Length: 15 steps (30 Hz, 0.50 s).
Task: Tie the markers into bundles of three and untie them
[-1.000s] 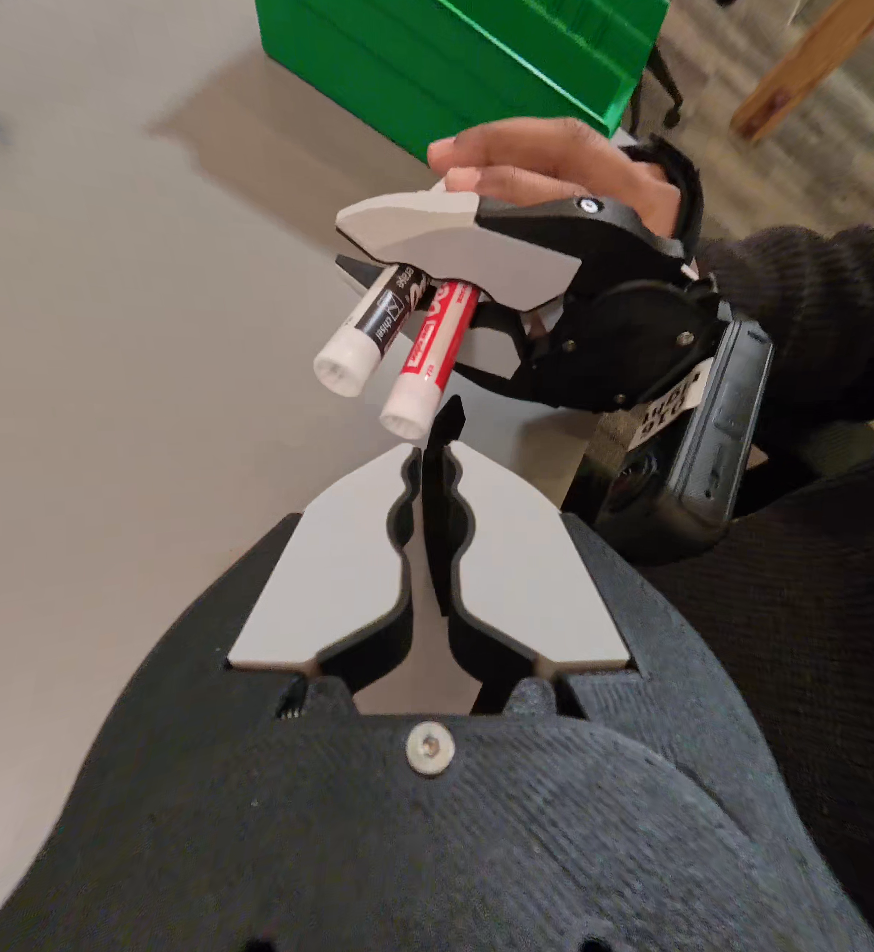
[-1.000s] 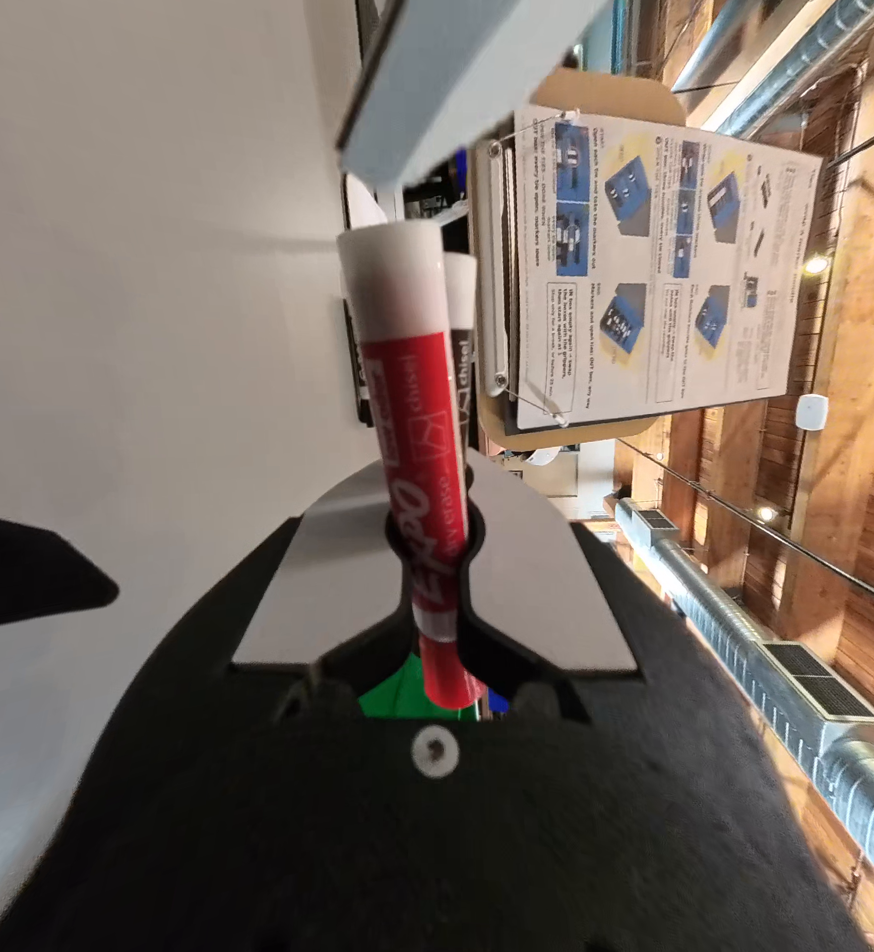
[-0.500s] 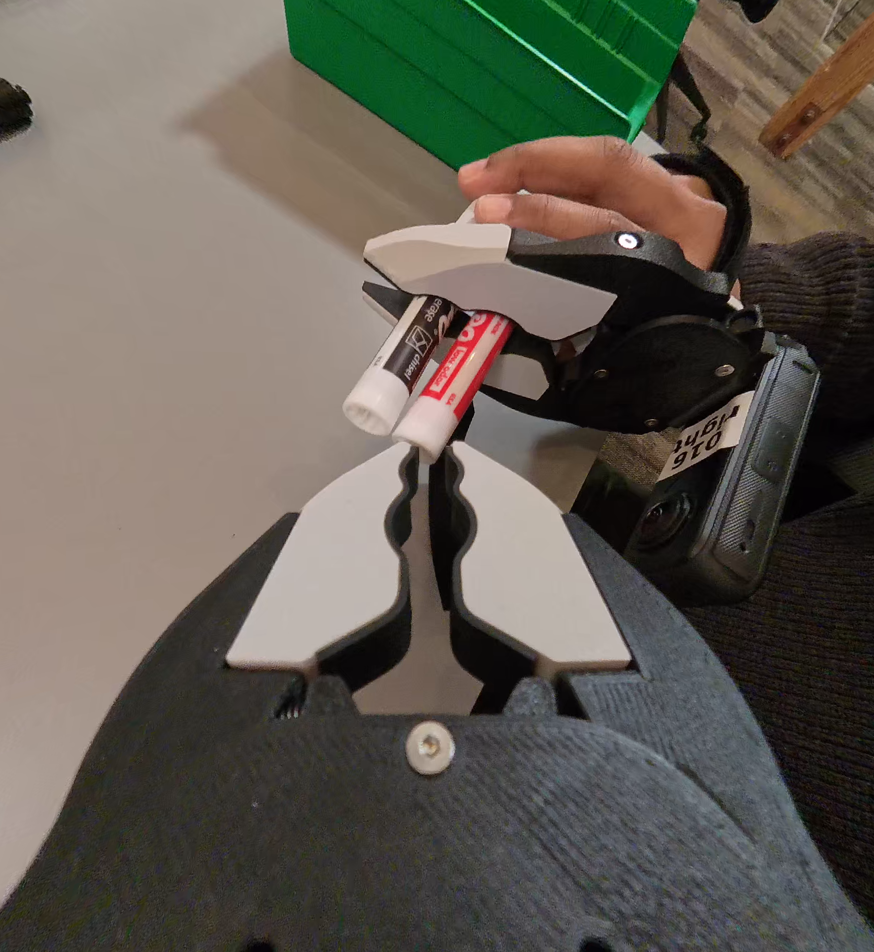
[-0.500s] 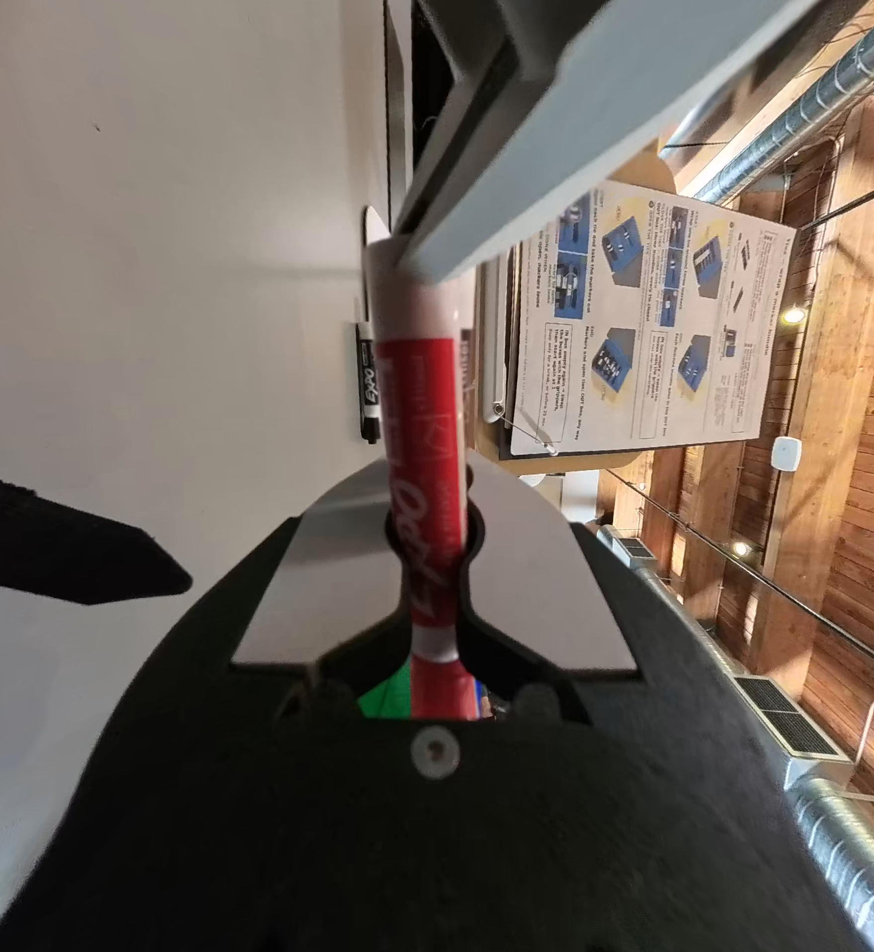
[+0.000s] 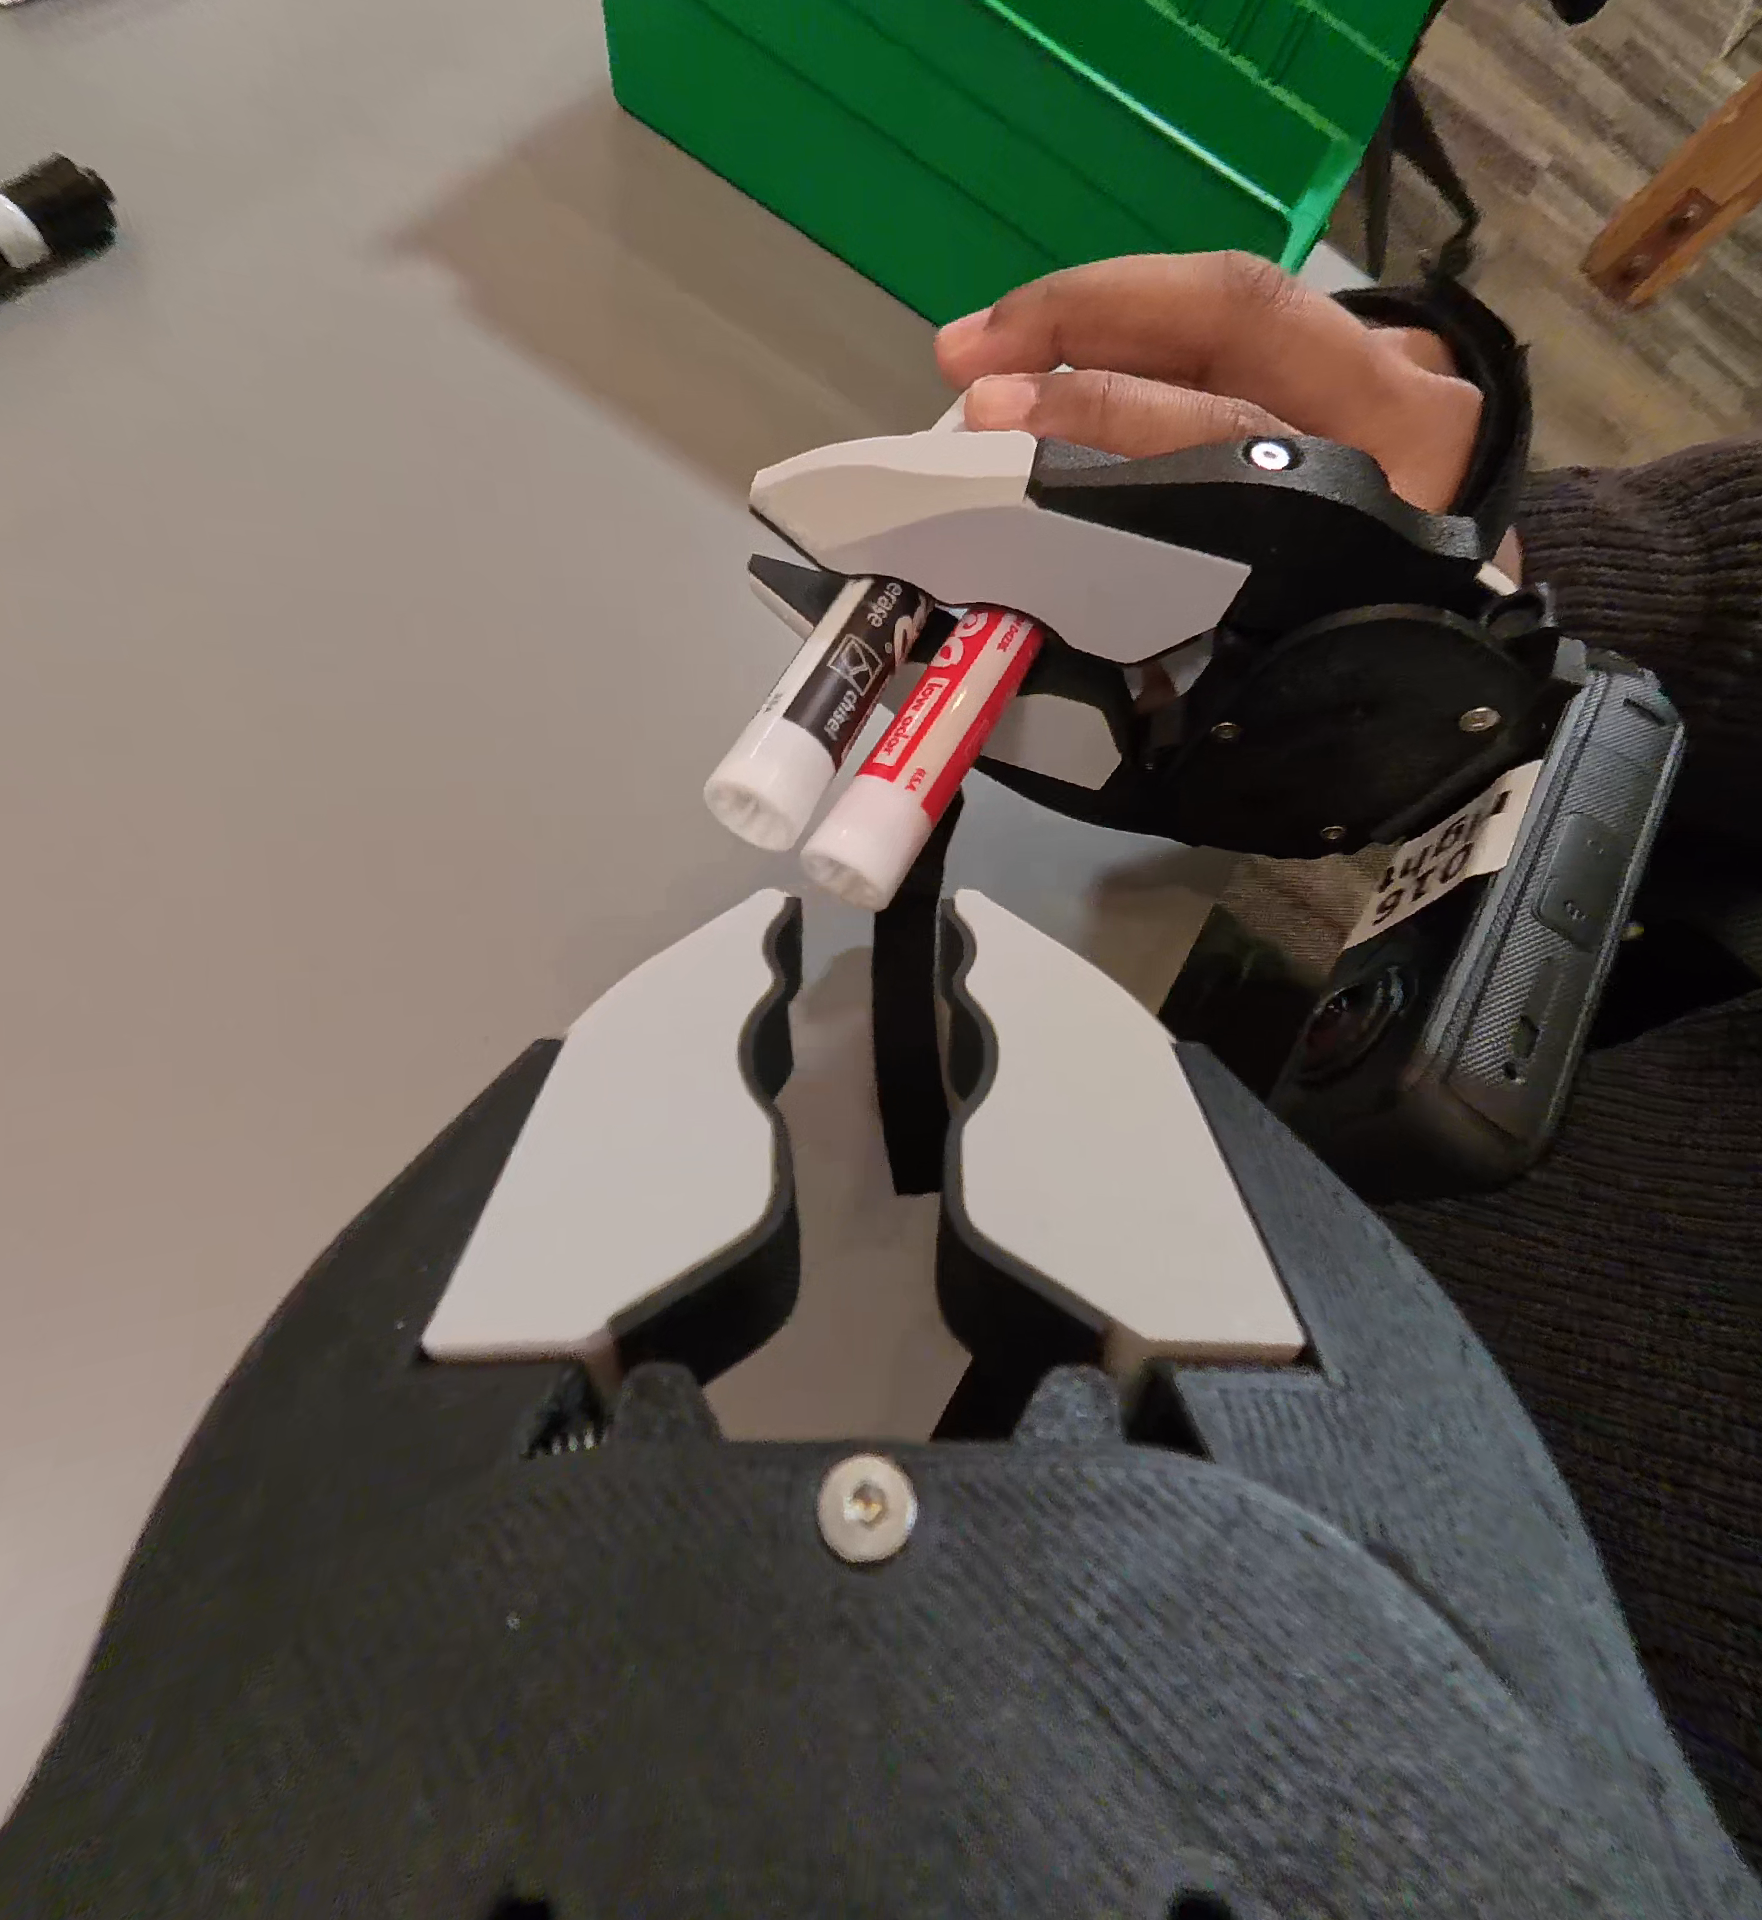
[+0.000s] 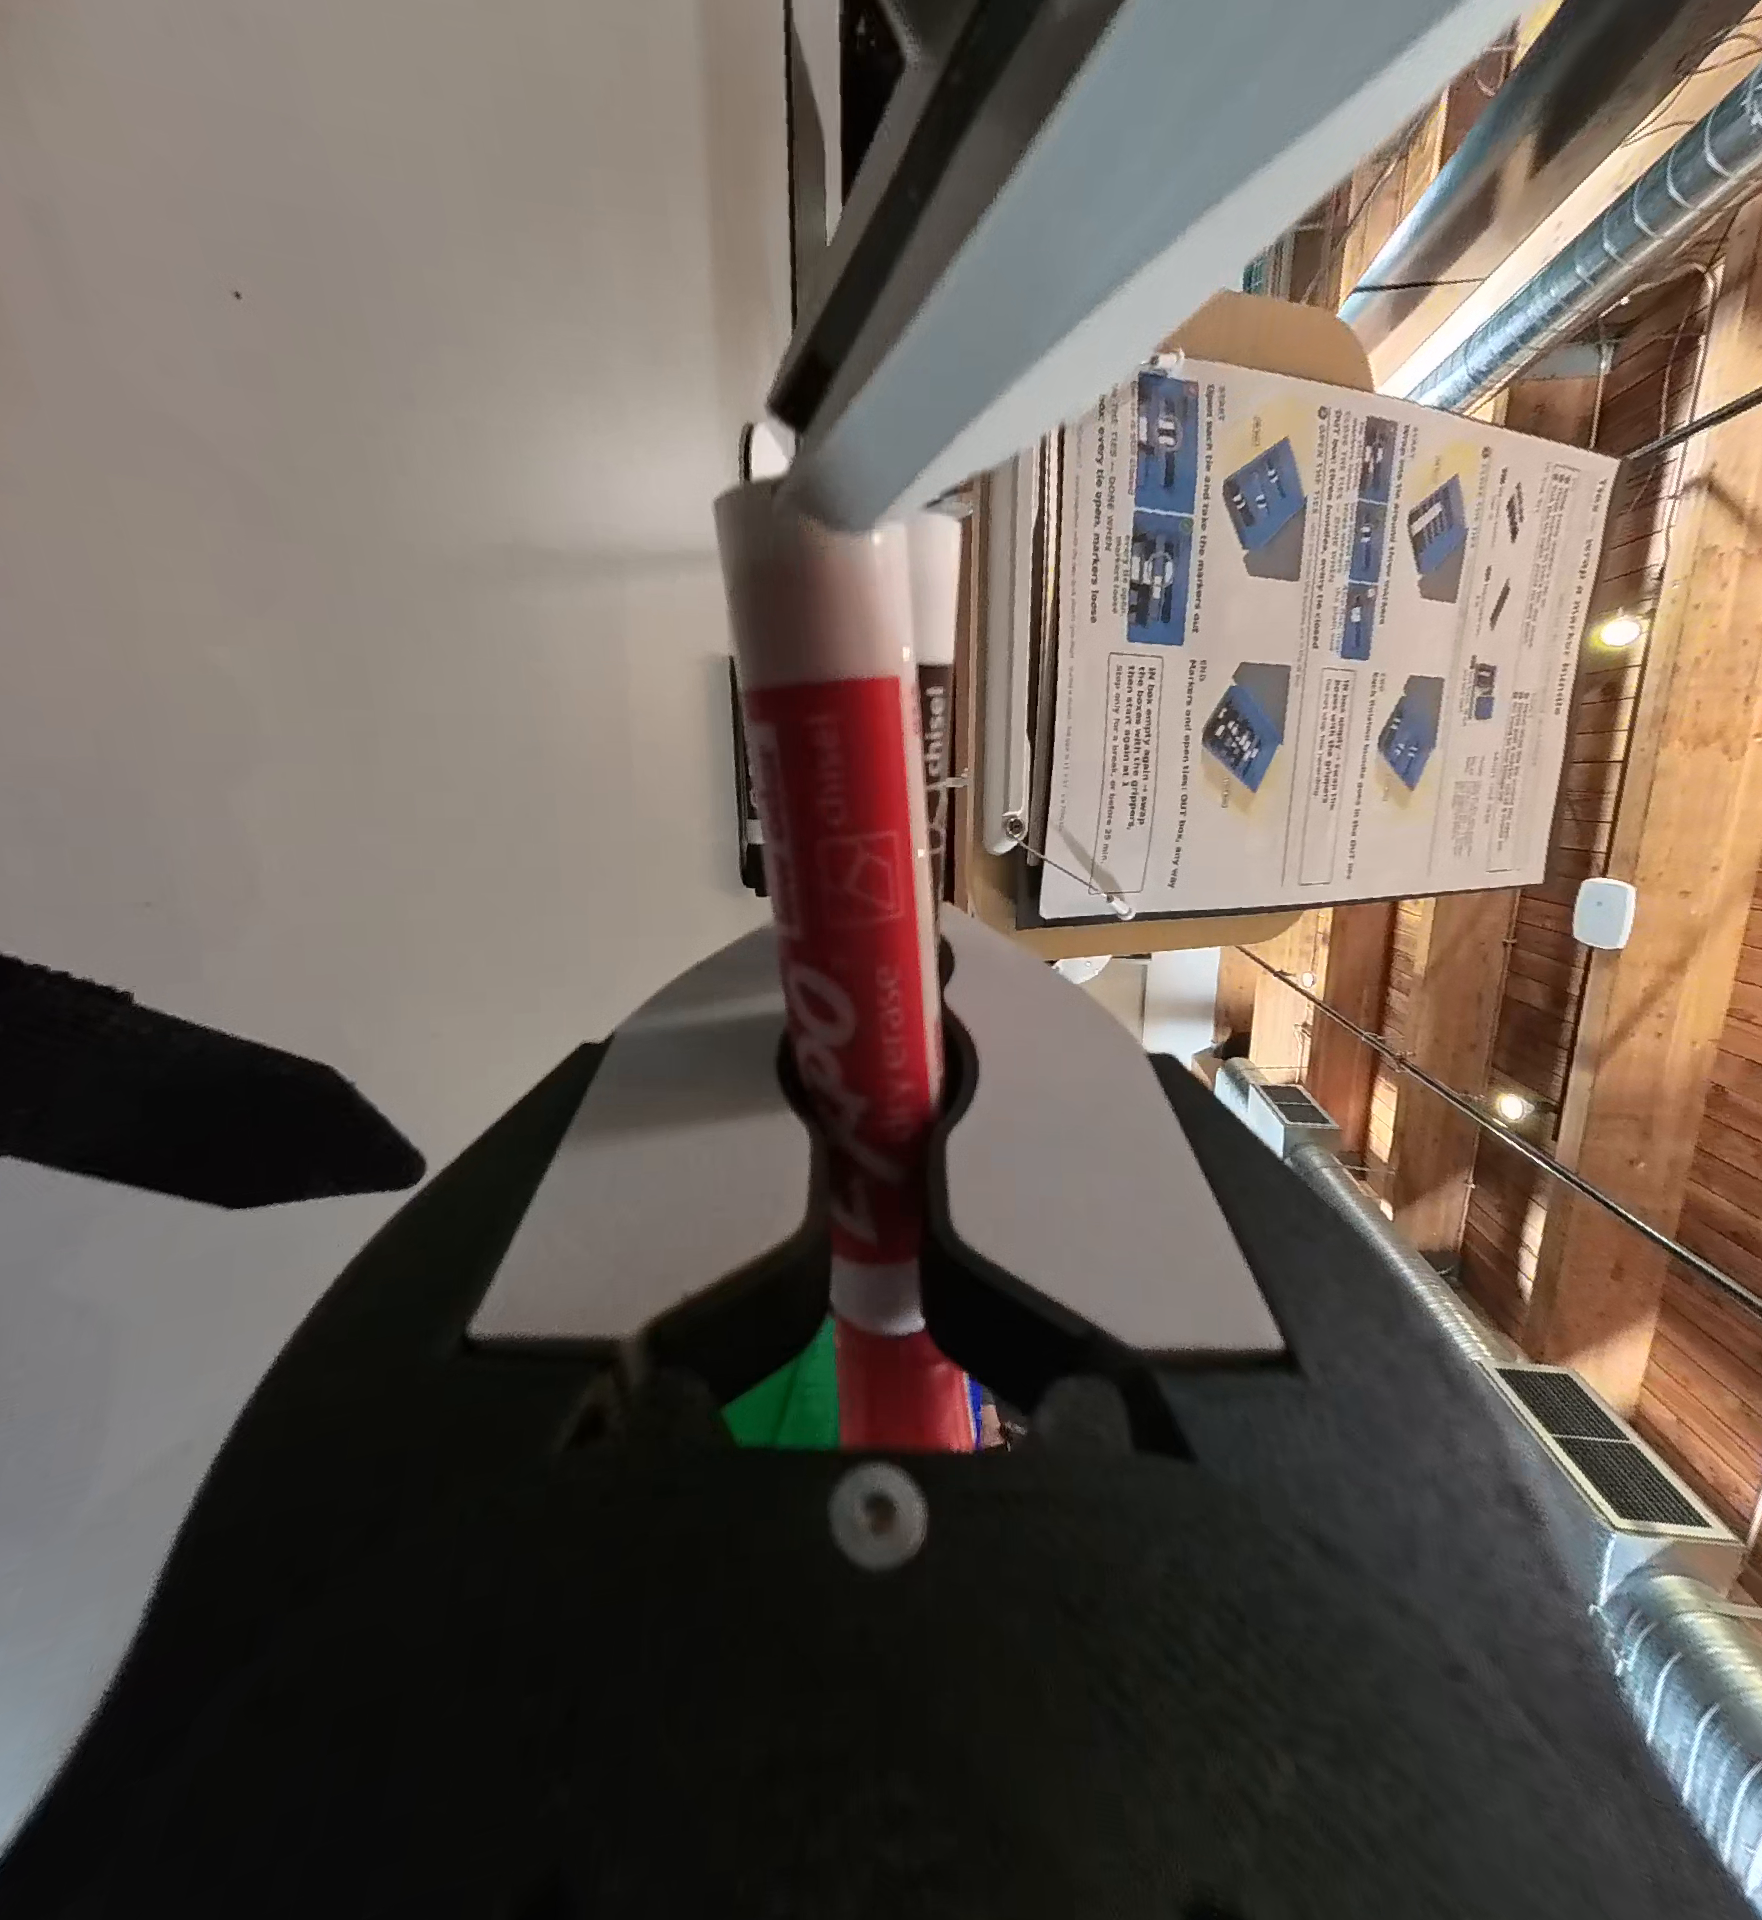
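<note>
My right gripper (image 5: 768, 535), held by a hand, is shut on a red marker (image 5: 918, 748) and a black marker (image 5: 825, 696) side by side, their white ends pointing at my left gripper. In the right wrist view the jaws (image 6: 861, 935) clamp the red marker (image 6: 835, 831), with the black marker (image 6: 934, 665) behind it. A black strap (image 5: 903, 1049) hangs from the markers down between my left gripper's (image 5: 869, 914) parted jaws, against the right finger. The strap's pointed end shows in the right wrist view (image 6: 181, 1101).
A green box (image 5: 960, 135) stands on the grey table (image 5: 285, 623) behind the right gripper. Another black marker (image 5: 15, 229) lies at the far left. A blurred grey bar (image 6: 1064, 260) crosses close over the marker ends. A sheet on a clipboard (image 6: 1324, 665) stands beyond. Spacing between my two grippers at the tips: around 9 cm.
My left gripper's jaws have opened from nearly closed on the strap to a clear gap. The right gripper with the markers stays just above my left fingertips.
</note>
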Tool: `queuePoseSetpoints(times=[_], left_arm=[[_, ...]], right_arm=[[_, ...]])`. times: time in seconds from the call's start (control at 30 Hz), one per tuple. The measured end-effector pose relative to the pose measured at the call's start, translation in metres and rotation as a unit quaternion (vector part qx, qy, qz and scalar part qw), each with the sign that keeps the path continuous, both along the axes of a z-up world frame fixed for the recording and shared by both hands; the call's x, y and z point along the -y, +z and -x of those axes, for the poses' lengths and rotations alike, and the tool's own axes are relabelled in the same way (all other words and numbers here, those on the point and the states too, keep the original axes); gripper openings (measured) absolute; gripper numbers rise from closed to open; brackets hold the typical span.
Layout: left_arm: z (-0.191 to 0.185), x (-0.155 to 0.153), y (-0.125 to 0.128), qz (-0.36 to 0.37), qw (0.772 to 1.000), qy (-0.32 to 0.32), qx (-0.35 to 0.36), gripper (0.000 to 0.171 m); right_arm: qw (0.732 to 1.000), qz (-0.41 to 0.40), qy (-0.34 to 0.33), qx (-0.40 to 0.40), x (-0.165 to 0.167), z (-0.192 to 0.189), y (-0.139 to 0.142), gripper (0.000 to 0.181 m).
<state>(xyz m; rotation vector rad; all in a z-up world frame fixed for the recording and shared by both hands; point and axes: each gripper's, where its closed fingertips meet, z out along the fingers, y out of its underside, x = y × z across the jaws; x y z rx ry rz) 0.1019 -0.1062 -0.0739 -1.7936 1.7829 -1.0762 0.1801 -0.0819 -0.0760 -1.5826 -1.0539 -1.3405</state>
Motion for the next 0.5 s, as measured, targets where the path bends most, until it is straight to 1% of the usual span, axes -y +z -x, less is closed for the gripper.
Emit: queuePoseSetpoints(times=[0.13, 0.2, 0.27, 0.37, 0.5], left_arm=[[0.001, -0.015, 0.006, -0.086, 0.996, 0.024, 0.006, 0.053], [0.001, -0.019, 0.006, -0.130, 0.991, 0.017, -0.001, 0.064], [-0.001, -0.017, 0.000, -0.160, 0.987, -0.012, -0.026, 0.068], [-0.007, -0.014, -0.014, -0.189, 0.977, -0.069, -0.070, 0.069], [-0.009, 0.003, -0.027, -0.174, 0.960, -0.171, -0.133, 0.070]], right_arm=[[1.000, 0.000, 0.002, 0.001, 0.000, 0.002, 0.000, 0.015], [1.000, 0.000, 0.004, 0.003, 0.001, 0.003, 0.000, 0.015], [1.000, 0.003, 0.007, 0.006, 0.001, 0.004, -0.001, 0.015], [1.000, 0.012, 0.010, 0.011, 0.001, 0.007, -0.004, 0.015], [0.999, 0.027, 0.018, 0.021, 0.003, 0.015, -0.009, 0.015]])
